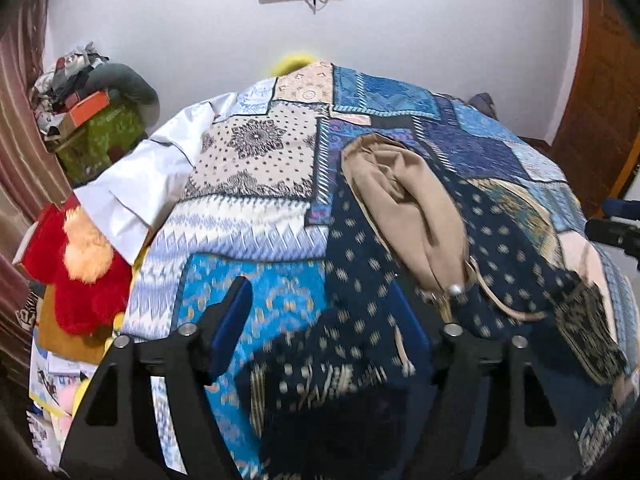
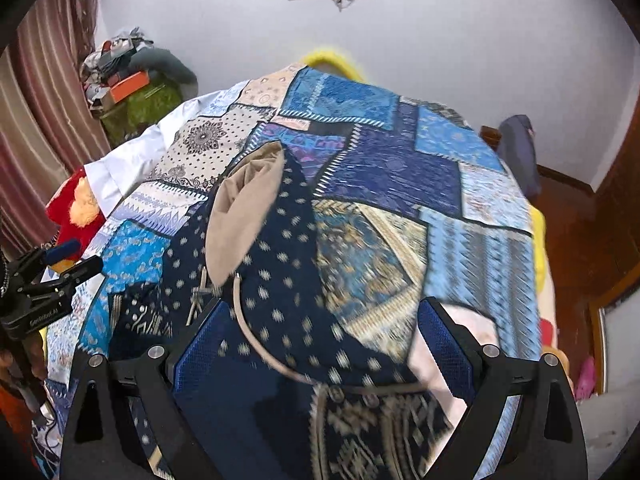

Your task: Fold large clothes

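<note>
Over the bed: a navy garment with pale dots and a tan hooded lining [image 1: 404, 216] is lying on the blue patchwork bedspread [image 1: 256, 160], which is serving as the landmark
Garment place: it is sitting near the middle of the bedspread, hood pointing toward the far wall, tan drawstring [image 2: 256, 344] curling at its near end
Left gripper [image 1: 320, 328]: it is hovering above the bedspread's near edge with jaws standing wide and nothing between them
Right gripper [image 2: 324, 344]: it is hanging over the garment's near end, jaws spread wide, pads clear of the cloth
Step in hand: judging by the empty jaws, both are regrasping for a fold
Doing it well: pinching matching edges, lifting evenly, keeping the drawstring from snagging
</note>
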Tool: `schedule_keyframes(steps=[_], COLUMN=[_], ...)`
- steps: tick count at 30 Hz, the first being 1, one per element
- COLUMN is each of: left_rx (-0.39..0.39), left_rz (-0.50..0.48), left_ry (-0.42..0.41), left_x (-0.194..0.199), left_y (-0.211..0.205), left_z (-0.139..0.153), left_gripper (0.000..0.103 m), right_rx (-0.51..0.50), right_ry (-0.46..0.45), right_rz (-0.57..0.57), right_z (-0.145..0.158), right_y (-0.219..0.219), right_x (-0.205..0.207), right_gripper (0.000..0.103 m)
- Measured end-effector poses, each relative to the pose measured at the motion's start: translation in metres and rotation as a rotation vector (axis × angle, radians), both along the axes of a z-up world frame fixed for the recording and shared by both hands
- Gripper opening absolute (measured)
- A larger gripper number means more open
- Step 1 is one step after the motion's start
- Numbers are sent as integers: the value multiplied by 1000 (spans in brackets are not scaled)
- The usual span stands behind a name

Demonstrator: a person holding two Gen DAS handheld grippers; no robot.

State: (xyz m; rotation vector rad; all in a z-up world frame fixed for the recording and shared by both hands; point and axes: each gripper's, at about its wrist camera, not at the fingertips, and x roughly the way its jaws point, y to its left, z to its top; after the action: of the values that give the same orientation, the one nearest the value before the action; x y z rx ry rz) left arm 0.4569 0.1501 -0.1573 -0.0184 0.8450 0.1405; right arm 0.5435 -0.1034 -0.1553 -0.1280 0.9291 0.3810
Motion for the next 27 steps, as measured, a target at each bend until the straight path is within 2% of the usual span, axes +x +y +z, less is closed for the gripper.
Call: schedule_keyframes(steps=[3, 7, 9, 11, 13, 16, 18, 19, 21, 22, 23, 24, 27], left_rx=[-34, -88, -124, -190, -271, -334, -342, -352, -369, -361, -353, -330, -254], left_rz=[2, 19, 46, 80, 105, 116, 123, 119, 103, 95, 65, 37, -12], left_ry=[36, 97, 164, 189, 187, 180, 157, 152, 152, 154, 162, 174, 162], left_x=[30, 68, 93, 107, 117, 126, 130, 131, 134, 134, 133, 131, 121], left_y=[6, 17, 25, 33, 41, 44, 43, 42, 38, 36, 31, 24, 10], left_z=[-18, -50, -74, -90, -101, -110, -109, -108, -104, -101, -98, -94, -78], left_gripper=[74, 74, 74, 74, 74, 74, 68, 65, 45, 38, 14, 6, 5], right_rx=[-5, 39, 41, 14, 34, 45, 45, 36, 2, -17, -17, -10, 17], right_ry=[35, 111, 132, 189, 226, 153, 143, 133, 121, 115, 112, 114, 136], right_rz=[4, -7, -44, -92, -115, -107, -83, -69, -26, 1, 26, 41, 67], right_z=[-18, -48, -64, -85, -99, -97, -97, -97, -98, -98, -97, -95, -90], right_y=[18, 36, 42, 51, 55, 65, 75, 80, 91, 96, 99, 99, 97], right_x=[28, 70, 89, 113, 129, 134, 134, 133, 128, 124, 120, 115, 102], right_gripper=[94, 94, 94, 94, 94, 90, 72, 66, 39, 33, 22, 15, 11])
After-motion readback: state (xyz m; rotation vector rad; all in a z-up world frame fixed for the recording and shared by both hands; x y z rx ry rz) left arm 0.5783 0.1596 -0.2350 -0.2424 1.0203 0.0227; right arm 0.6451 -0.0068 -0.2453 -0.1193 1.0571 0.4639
